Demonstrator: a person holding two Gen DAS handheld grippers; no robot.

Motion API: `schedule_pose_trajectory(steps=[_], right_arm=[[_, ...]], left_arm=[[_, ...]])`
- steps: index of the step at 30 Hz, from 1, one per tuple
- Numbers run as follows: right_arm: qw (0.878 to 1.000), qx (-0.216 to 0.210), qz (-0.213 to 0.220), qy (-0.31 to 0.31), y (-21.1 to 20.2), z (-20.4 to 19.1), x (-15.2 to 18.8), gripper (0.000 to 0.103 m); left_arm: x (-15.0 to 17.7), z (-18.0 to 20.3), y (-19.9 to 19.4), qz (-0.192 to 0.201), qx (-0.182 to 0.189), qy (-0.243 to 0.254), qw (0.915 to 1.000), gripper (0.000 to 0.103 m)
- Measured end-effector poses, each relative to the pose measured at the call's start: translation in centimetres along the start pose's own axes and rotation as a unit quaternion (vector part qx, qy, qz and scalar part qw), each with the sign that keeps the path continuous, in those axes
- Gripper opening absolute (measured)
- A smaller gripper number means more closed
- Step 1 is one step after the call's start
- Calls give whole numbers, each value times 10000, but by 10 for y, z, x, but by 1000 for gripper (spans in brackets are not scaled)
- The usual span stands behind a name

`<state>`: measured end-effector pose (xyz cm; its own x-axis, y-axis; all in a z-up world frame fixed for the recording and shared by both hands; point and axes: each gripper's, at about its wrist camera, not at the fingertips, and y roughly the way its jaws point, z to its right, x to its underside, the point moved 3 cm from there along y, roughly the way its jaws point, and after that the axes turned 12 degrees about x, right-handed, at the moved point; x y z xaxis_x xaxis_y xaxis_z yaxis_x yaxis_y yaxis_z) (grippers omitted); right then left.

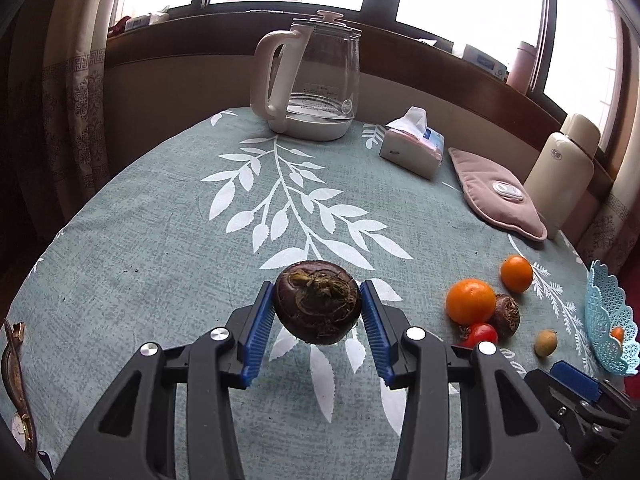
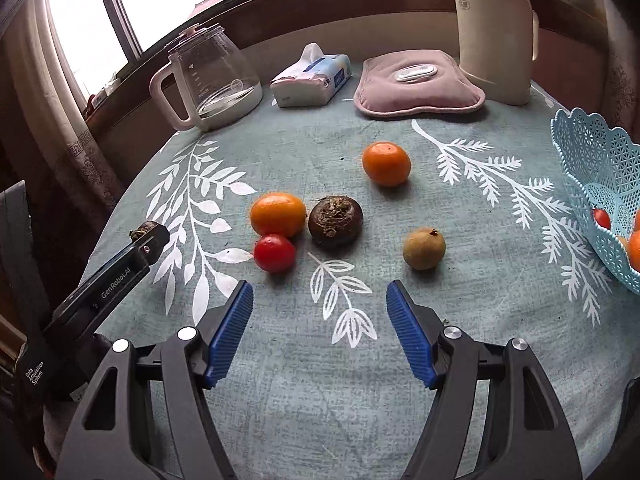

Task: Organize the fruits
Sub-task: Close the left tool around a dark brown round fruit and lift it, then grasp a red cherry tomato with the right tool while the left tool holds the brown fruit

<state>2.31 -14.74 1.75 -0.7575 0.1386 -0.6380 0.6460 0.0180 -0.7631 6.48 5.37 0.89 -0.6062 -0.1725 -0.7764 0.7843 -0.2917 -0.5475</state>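
Note:
My left gripper (image 1: 317, 308) is shut on a dark brown water chestnut (image 1: 317, 302) and holds it above the tablecloth. It also shows at the left of the right wrist view (image 2: 146, 234). My right gripper (image 2: 320, 304) is open and empty above the cloth. Ahead of it lie two oranges (image 2: 278, 214) (image 2: 386, 163), a red tomato (image 2: 275, 253), a second water chestnut (image 2: 335, 220) and a small tan fruit (image 2: 424, 249). A light blue lattice basket (image 2: 592, 160) at the right edge holds some fruit.
A glass kettle (image 1: 316, 80), a tissue pack (image 1: 414, 148), a pink pad (image 1: 496, 196) and a cream thermos (image 1: 560, 168) stand along the back of the table. A wristwatch (image 1: 18, 380) lies at the left edge. The table is round with a window sill behind.

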Motion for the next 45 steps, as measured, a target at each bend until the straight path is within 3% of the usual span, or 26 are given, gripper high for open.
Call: schedule_pose_trajectory(steps=[8, 22, 45], right_arm=[[9994, -75, -115, -329, 25, -26, -13, 49], [9981, 110, -186, -577, 49, -42, -22, 32], [9999, 76, -21, -134, 15, -11, -13, 31]], left_arm=[[0, -5, -2, 79, -72, -160, 9998, 44], [0, -6, 1, 24, 2, -236, 9997, 44], [2, 13, 0, 55, 221, 73, 9997, 44]])
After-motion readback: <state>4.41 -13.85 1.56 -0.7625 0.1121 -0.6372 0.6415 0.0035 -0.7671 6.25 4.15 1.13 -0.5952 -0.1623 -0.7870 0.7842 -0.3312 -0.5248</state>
